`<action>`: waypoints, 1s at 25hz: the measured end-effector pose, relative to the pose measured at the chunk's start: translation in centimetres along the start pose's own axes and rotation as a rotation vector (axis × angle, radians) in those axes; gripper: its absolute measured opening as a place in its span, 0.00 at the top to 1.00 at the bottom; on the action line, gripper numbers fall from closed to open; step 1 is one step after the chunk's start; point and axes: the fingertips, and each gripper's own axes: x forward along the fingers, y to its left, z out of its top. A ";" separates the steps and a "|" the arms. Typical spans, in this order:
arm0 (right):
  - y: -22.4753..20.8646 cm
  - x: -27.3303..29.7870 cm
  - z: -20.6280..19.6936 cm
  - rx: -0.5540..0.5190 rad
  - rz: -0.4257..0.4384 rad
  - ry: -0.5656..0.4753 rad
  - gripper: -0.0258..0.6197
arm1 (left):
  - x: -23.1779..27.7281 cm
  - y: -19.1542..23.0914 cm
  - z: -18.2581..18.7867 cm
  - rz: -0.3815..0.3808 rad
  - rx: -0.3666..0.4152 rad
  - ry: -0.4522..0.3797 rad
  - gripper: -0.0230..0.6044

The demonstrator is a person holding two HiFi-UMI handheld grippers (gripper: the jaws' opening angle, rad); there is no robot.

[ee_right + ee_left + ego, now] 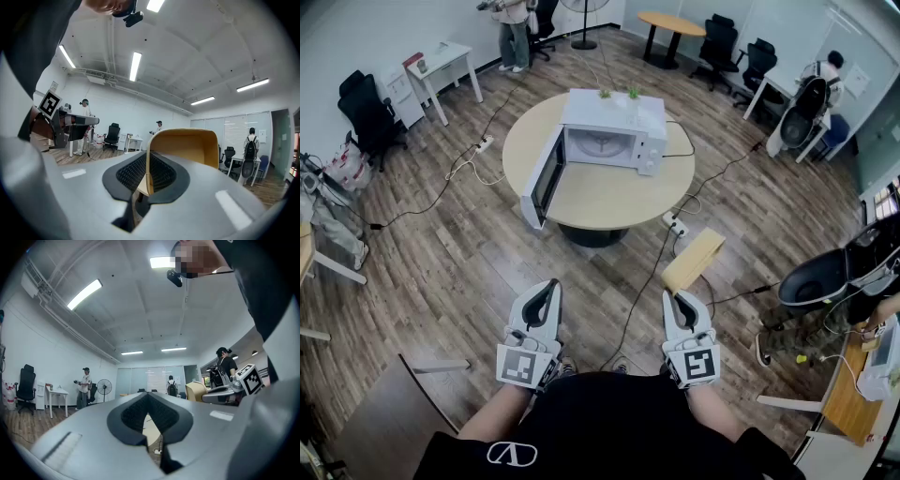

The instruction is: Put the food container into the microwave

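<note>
A white microwave point(616, 117) stands on the round wooden table point(609, 199) ahead, its door point(542, 180) swung wide open to the left and its white cavity empty. The tan food container point(694, 260) is held low over the floor, well short of the table. My right gripper point(677, 296) is shut on its near wall. In the right gripper view the container point(190, 149) rises beyond the right gripper point(147, 157), one wall pinched between the pads. My left gripper point(551, 285) is level with the right, shut and holding nothing. The left gripper point(149, 394) points towards the room.
Cables and a power strip point(674, 225) lie on the wood floor by the table's base. A black seat point(815, 277) and a desk stand at the right. A white desk point(442, 64), office chairs and people are farther off. Two small plants point(619, 93) sit on the microwave.
</note>
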 end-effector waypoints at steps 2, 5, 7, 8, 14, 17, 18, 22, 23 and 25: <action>-0.1 -0.1 0.0 -0.003 0.003 0.003 0.93 | 0.1 0.0 0.3 0.004 -0.003 -0.027 0.96; 0.0 -0.1 -0.3 -0.004 0.014 -0.008 0.93 | 0.1 -0.2 0.3 0.001 -0.002 -0.027 0.96; 0.1 0.0 -0.7 -0.005 0.023 -0.019 0.93 | 0.2 -0.3 0.1 -0.001 0.001 -0.025 0.96; 0.1 0.0 -0.9 -0.009 0.026 -0.019 0.93 | 0.3 -0.3 0.1 -0.001 0.003 -0.032 0.96; 0.0 -0.1 -0.3 0.027 0.033 -0.048 0.92 | 0.4 -0.3 -0.5 -0.001 -0.009 -0.013 0.96; -0.3 -0.3 -0.4 0.019 0.024 -0.041 0.92 | 0.5 -0.7 -0.3 -0.008 -0.012 -0.010 0.96; -0.4 -0.3 -0.4 0.016 0.021 -0.041 0.92 | 0.6 -0.8 -0.4 -0.010 -0.012 0.000 0.96; -1.1 -0.3 -0.3 0.023 0.016 -0.041 0.92 | 1.1 -1.2 -0.1 -0.004 -0.006 -0.021 0.96; -1.2 -0.4 -0.5 0.020 0.024 -0.040 0.92 | 1.2 -1.3 -0.1 -0.001 -0.004 -0.025 0.96; -1.5 -0.7 -1.0 0.003 0.043 -0.032 0.92 | 1.6 -1.8 0.0 0.004 -0.006 -0.028 0.96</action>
